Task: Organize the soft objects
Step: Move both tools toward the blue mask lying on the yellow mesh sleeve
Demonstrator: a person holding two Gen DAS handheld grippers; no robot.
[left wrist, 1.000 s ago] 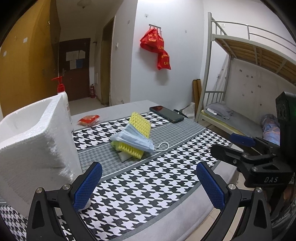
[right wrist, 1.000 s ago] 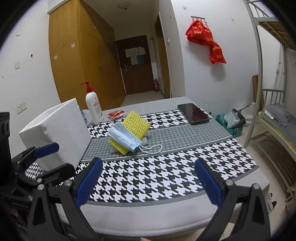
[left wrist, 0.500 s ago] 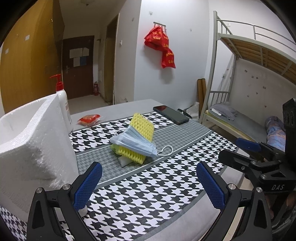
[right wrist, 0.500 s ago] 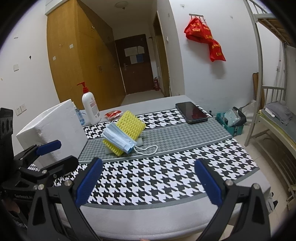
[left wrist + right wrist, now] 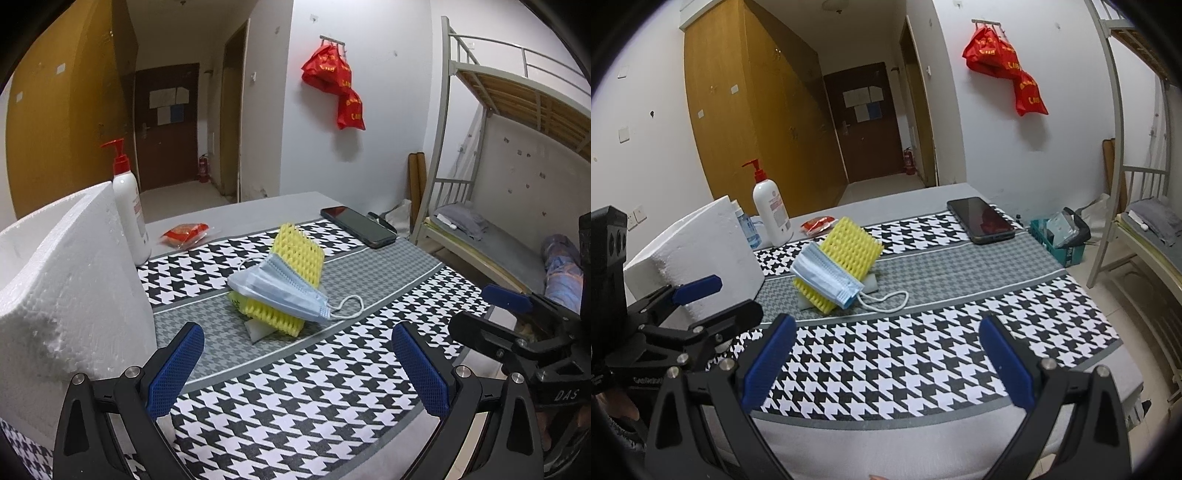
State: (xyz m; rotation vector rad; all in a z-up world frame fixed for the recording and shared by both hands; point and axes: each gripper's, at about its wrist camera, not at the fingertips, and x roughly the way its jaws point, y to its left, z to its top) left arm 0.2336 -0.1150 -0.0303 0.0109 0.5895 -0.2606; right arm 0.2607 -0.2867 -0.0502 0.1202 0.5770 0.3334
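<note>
The worktop under its houndstooth cloth carries everything I see, and the largest thing on it is one white foam box at my left; its opening faces away from both cameras, so I cannot tell what it holds. Past the far edge of the worktop, on the floor, one teal basket holds a dark bundle I cannot make out. Behind the box stand one white pump bottle with a red head and one smaller clear bottle. One black phone lies flat near the far right corner. In the middle lies one yellow foam net, tilted up over a white foam scrap, with one blue face mask draped across it and its ear loop trailing to the right. One small red packet lies beyond it. My left fingers stand wide apart with nothing between them, the mask pile ahead of them and well apart. My right fingers are likewise spread and empty, with the pile ahead, slightly left.
</note>
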